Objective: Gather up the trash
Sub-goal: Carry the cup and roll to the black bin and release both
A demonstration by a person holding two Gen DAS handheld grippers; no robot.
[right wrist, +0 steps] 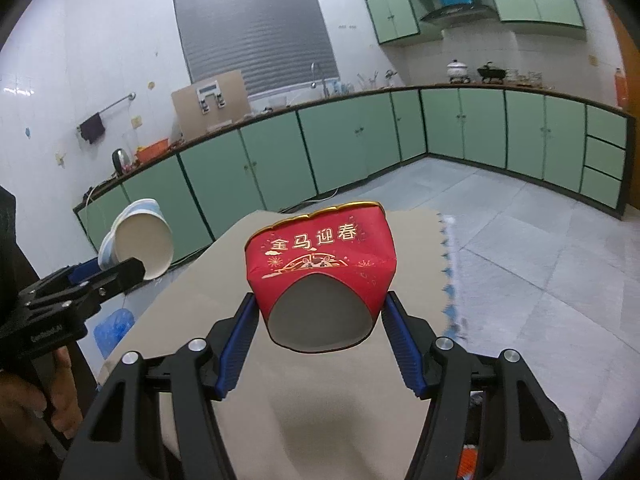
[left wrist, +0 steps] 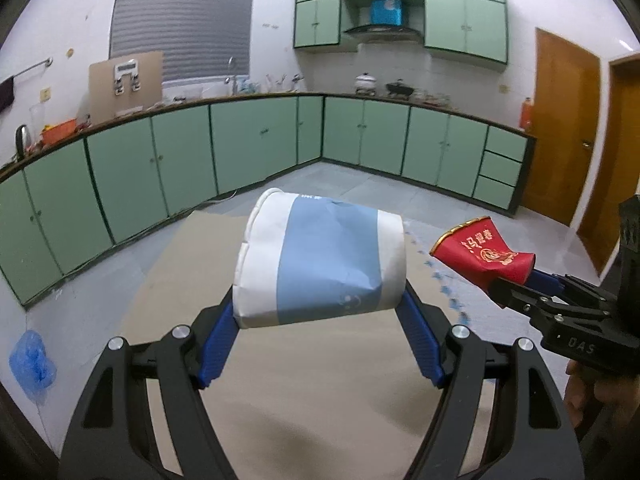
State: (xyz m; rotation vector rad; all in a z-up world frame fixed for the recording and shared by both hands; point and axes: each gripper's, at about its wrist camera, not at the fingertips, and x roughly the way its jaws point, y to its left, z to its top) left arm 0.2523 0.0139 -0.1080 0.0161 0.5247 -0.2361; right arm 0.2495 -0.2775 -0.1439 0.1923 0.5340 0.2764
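My left gripper [left wrist: 318,312] is shut on a crushed white and blue paper cup [left wrist: 324,264] and holds it in the air above a beige table [left wrist: 320,380]. My right gripper [right wrist: 318,312] is shut on a crushed red paper cup [right wrist: 320,268] with gold lettering, also held above the table. In the left wrist view the right gripper [left wrist: 516,280] holds the red cup [left wrist: 480,252] at the right. In the right wrist view the left gripper [right wrist: 112,276] holds the white cup [right wrist: 138,242] at the left.
The beige table [right wrist: 320,400] lies under both grippers, with its far edge ahead. Green kitchen cabinets [left wrist: 248,140] line the far walls. A blue plastic bag [left wrist: 32,360] lies on the tiled floor at the left. A wooden door [left wrist: 560,128] stands at the right.
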